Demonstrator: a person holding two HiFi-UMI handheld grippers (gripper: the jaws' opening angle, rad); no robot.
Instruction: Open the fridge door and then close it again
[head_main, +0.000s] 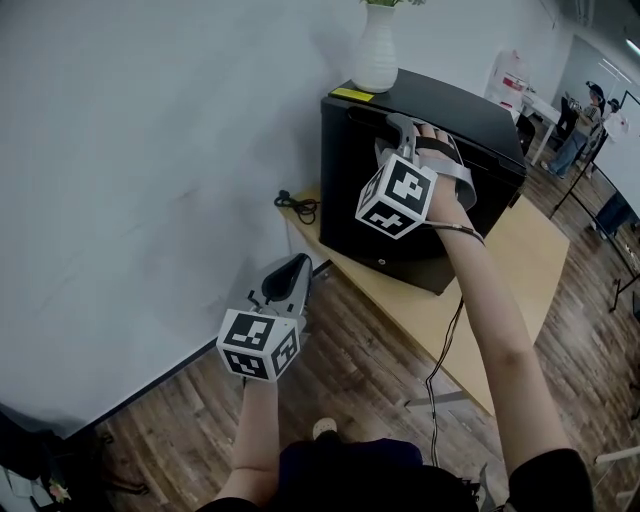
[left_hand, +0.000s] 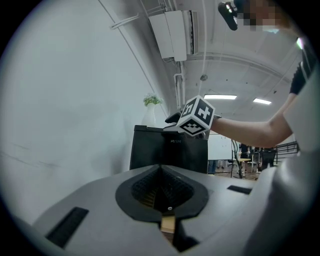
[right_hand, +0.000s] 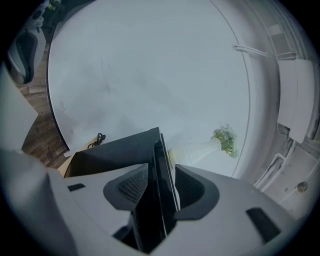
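A black mini fridge (head_main: 345, 170) stands on a wooden table (head_main: 530, 260) against the white wall, and its door looks closed. My right gripper (head_main: 400, 126) reaches over the top front edge. In the right gripper view its jaws straddle the door's (right_hand: 156, 200) top edge, with a pad on each side of it, held wide. My left gripper (head_main: 297, 264) hangs in the air low and left of the fridge, shut with nothing in it; its pads (left_hand: 150, 182) meet in the left gripper view, which looks at the fridge front (left_hand: 150, 152).
A white vase (head_main: 376, 50) with a plant stands on the fridge's back left corner. A black cable (head_main: 298, 206) lies on the table by the wall. A cord hangs from my right arm over wooden floor. People stand far right.
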